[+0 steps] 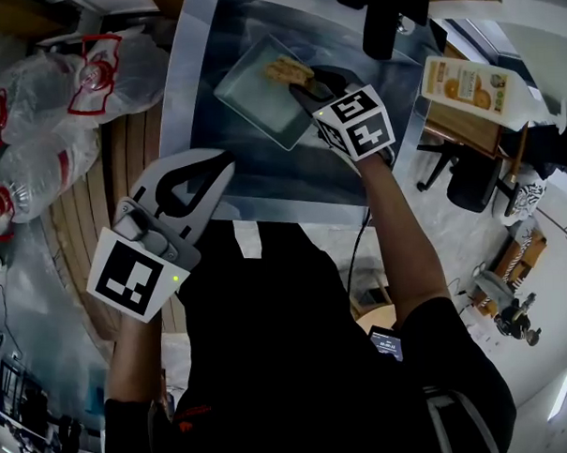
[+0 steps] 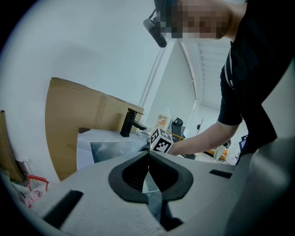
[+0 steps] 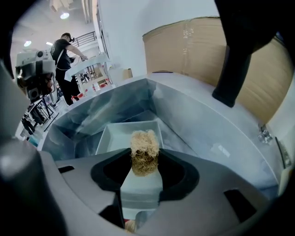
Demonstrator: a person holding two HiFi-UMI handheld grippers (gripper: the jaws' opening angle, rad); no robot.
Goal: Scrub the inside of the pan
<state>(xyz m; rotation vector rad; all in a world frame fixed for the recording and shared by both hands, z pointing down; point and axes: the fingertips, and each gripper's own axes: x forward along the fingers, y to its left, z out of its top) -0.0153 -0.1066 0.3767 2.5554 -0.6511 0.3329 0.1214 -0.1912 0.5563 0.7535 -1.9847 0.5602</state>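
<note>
Right tool (image 3: pixel 145 162) gripping scrubber (image 3: pixel 144 146), pan (image 3: pixel 115 136) in steel sink (image 3: pixel 198 117)

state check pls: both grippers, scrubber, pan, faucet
left gripper: shut, empty, held back from the sink.
right gripper: shut on the scrubber.
scrubber: clamped between the jaws, over the pan; contact cannot be told.
pan: lying open side up in the sink, nothing else seen inside.
faucet: no stream seen.
</note>
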